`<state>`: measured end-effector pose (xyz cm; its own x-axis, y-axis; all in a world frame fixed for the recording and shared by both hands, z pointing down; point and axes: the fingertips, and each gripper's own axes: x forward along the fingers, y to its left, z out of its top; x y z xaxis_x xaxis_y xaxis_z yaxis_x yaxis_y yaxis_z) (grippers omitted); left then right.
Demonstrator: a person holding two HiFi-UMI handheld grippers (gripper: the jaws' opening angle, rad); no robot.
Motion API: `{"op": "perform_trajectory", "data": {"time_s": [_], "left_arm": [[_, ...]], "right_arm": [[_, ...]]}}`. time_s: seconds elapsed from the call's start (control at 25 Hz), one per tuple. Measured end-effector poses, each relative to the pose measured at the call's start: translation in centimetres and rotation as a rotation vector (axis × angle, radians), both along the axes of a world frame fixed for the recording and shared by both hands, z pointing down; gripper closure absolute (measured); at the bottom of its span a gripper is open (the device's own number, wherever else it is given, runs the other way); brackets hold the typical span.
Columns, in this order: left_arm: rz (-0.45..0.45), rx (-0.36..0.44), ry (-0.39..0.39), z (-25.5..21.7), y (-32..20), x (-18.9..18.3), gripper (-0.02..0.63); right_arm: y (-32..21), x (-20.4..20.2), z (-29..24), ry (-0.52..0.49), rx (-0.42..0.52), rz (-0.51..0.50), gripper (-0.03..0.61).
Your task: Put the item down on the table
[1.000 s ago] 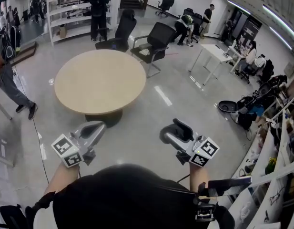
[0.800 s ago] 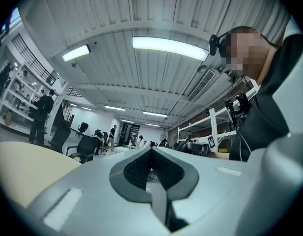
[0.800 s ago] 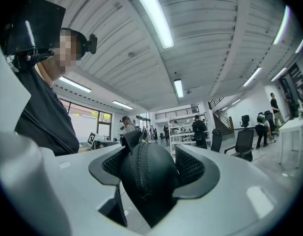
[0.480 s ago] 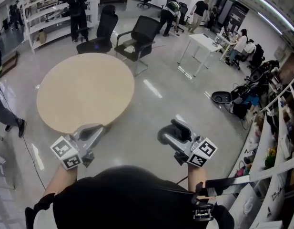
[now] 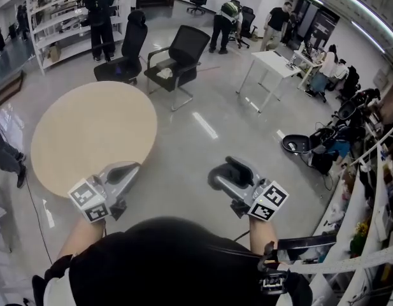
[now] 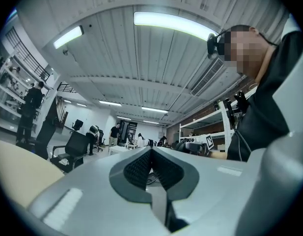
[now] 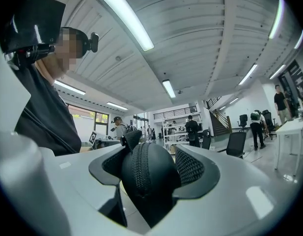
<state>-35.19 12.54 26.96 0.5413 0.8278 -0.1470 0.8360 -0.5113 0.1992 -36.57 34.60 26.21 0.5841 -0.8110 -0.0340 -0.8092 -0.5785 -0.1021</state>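
One black case (image 7: 149,183) in right tongs (image 7: 155,155), left tongs (image 6: 151,155) closed

Open floor (image 5: 183,152) leads to the round table (image 5: 88,132); chairs (image 5: 177,50) flank its far side.

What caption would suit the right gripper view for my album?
The right gripper holds a black zipped pouch between its jaws, under long ceiling lights.

Head view looks steeply down; gripper views look level, sharing the chair (image 5: 183,43)
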Motion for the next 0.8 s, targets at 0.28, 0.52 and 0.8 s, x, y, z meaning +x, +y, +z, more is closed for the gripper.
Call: {"op": "perform_trajectory", "data": {"time_s": [0.28,0.52,0.8], "left_arm": [[0.04,0.008,-0.005,-0.3,9.5,7.2,0.618],[0.042,-0.005,-0.035,1.4,11.1,15.7,0.618],[0.077,-0.036,-0.037,1.8,9.6,29.7,0.618]], "right_arm": [[8.6,8.0,-0.1,-0.018,0.004,0.009,0.275],[10.7,16.1,1.1,-0.033,-0.003,0.022,0.275],[8.5,29.3,0.6,-0.036,-0.036,0.046,0.275]]}}
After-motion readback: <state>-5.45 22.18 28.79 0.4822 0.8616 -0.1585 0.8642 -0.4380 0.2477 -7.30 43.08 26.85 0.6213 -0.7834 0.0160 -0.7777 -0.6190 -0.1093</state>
